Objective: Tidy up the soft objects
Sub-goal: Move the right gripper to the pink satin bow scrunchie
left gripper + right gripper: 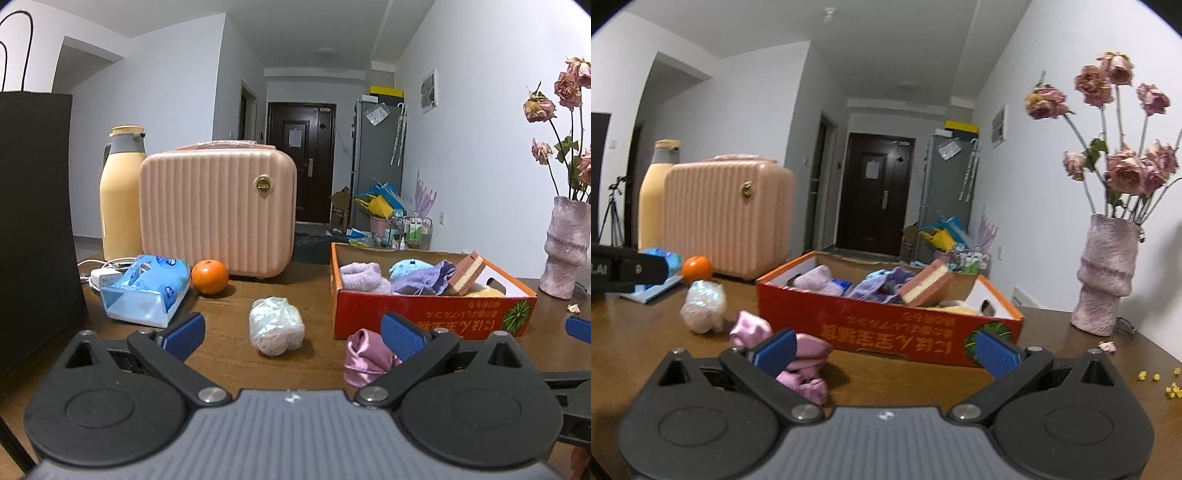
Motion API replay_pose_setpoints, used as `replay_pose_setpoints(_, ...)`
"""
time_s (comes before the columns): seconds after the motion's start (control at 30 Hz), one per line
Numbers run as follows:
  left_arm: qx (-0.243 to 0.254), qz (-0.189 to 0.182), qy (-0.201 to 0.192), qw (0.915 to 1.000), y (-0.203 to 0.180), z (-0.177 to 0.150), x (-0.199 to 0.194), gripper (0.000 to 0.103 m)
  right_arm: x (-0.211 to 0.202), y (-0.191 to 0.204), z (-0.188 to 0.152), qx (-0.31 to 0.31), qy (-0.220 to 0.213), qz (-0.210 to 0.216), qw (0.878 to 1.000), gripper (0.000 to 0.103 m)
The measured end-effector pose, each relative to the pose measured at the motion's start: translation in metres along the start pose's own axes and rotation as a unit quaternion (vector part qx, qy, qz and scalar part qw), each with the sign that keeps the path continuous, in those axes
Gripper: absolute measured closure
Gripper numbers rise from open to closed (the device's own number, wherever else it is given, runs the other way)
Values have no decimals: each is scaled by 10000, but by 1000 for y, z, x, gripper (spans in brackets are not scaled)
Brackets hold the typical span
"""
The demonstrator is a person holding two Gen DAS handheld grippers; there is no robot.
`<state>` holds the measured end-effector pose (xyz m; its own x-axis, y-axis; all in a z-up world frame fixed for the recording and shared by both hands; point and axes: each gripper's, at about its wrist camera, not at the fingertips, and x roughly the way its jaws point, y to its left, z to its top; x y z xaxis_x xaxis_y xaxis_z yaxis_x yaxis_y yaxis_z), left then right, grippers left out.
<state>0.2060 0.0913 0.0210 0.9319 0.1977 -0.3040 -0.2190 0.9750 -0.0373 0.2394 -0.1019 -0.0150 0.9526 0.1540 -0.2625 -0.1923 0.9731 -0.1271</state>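
Two grippers sit low over your brown table (236, 362), both with jaws spread wide and nothing between them. Your left gripper (291, 334) faces a clear bag (276, 325) of pale soft stuff at 12 o'clock; the pink satin pouch (364, 356) lies at its 2 o'clock, partly behind the right pad. From your right gripper (886, 350) the same pouch (798, 354) sits at 10 o'clock, half covered by the left pad, and the bag (703, 306) lies beyond it.

At 1 o'clock in the left view stands the orange box (424, 314), already holding a lilac sock (360, 277), a blue plush piece (408, 267), a purple cloth (424, 282) and a pink-and-cream sponge block (467, 273); something yellow shows beneath, too buried to name.

Farther back at 11 o'clock are a tissue pack (147, 291), an orange (209, 276), a pink ribbed case (218, 206), a yellow flask (120, 195) and a white charger (105, 275) with its cable. A black bag (35, 221) fills 9 o'clock, cut off by the frame. A vase (1106, 273) of dried roses stands at 2 o'clock in the right view, with a fallen petal and yellow crumbs near it.

Behind the table a hallway runs to a dark door (301, 162), with a grey fridge (376, 155) and floor clutter beside it, too small to sort out.
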Motion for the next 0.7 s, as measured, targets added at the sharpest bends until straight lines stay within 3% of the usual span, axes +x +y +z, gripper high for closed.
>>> replay_pose_setpoints(0.47,-62,180,251,9995,54,0,18,0,45,52,5,63,778,686,9946,0)
replay_pose_setpoints(0.7,-110,310,437,9985,79,-1,33,0,76,73,8,137,1218,818,9891,0)
